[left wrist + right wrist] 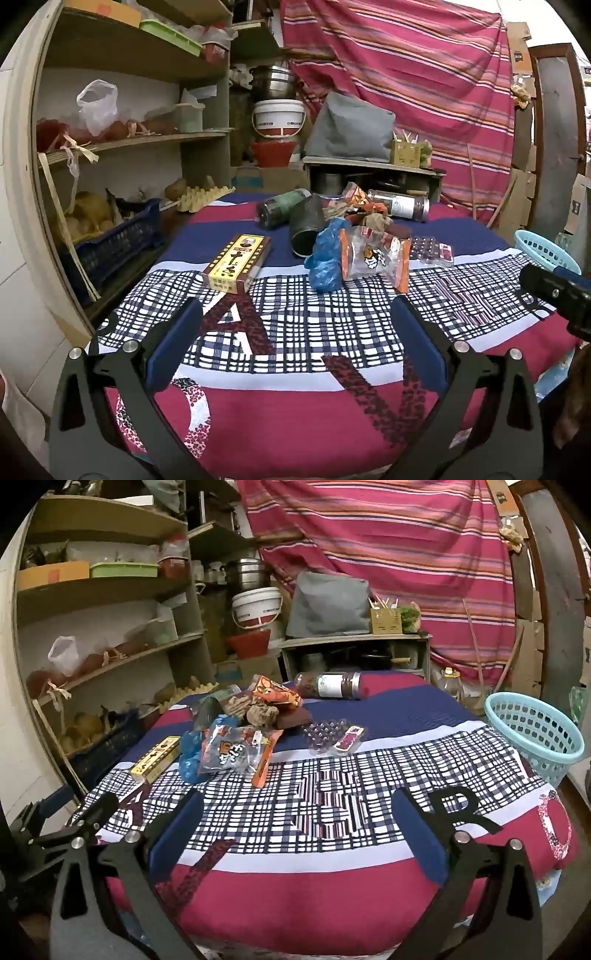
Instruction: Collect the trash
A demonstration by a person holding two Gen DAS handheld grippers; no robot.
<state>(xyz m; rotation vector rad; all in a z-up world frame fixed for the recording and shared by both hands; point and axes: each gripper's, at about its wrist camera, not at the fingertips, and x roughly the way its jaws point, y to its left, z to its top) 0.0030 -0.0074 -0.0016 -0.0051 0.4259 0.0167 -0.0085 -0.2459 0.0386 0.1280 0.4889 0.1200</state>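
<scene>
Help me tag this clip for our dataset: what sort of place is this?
Probably a cluttered home storeroom or pantry. Wooden shelves hold bags and produce, steel pots are stacked over a white bucket, and a striped cloth hangs as a backdrop behind the cloth-covered table.

The tablecloth [332, 878] is magenta, navy and white with black plaid; the basket [535, 734] pale turquoise; the crumpled bag [325, 258] blue; the box [238, 264] yellow and brown

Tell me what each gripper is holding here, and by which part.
Nothing is held. The left gripper and right gripper are both open and empty above the cloth, short of the trash.
</scene>
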